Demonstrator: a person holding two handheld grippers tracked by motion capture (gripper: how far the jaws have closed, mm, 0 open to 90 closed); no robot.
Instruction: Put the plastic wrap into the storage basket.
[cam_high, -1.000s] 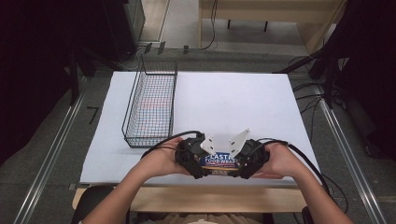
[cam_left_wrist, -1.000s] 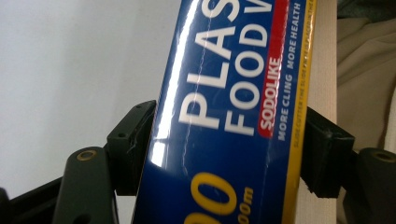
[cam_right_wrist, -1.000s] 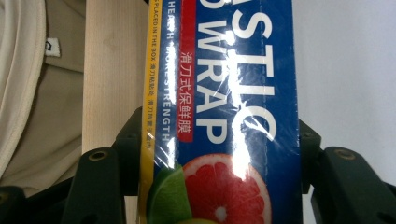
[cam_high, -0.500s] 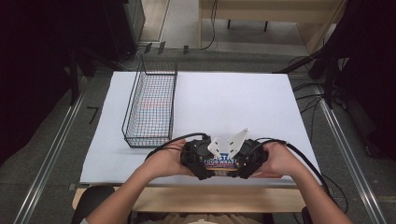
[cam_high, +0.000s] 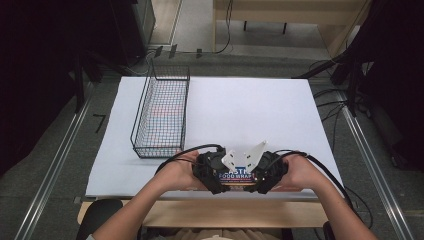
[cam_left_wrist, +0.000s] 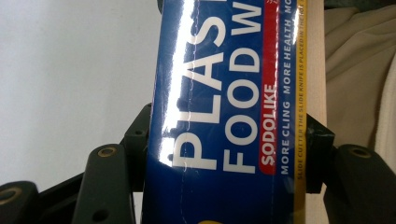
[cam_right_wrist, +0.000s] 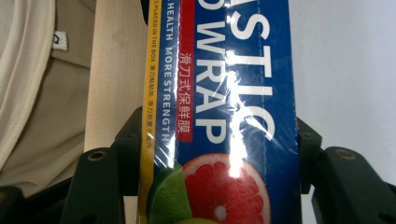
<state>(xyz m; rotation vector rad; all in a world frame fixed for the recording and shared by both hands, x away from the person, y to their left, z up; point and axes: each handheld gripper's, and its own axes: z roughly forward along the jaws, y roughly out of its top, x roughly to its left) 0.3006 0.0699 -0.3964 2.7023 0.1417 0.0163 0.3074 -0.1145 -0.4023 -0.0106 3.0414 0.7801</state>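
- One box of plastic food wrap, one wire basket, two grippers, two hands.
- The box is blue with white lettering, a red strip and a yellow edge; the right gripper view shows a cut grapefruit and a lime wedge printed on it.
- The box lies at the near edge of the table, in the middle, between the two grippers. Its long axis runs left to right across the table, parallel to the near edge.
- The left gripper has just closed its jaws; in its own view they press on both long sides of the box's left end.
- The right gripper pinches the box's right end the same way, jaws against both long sides.
- The basket stands empty-looking to the left of centre, its long side running away from the person, well apart from the box.
- The table is covered in a white sheet, with a light wood edge at the front.
- Around it: grey floor, metal rails on both sides, cables, dark surroundings, and wooden furniture at the far end.
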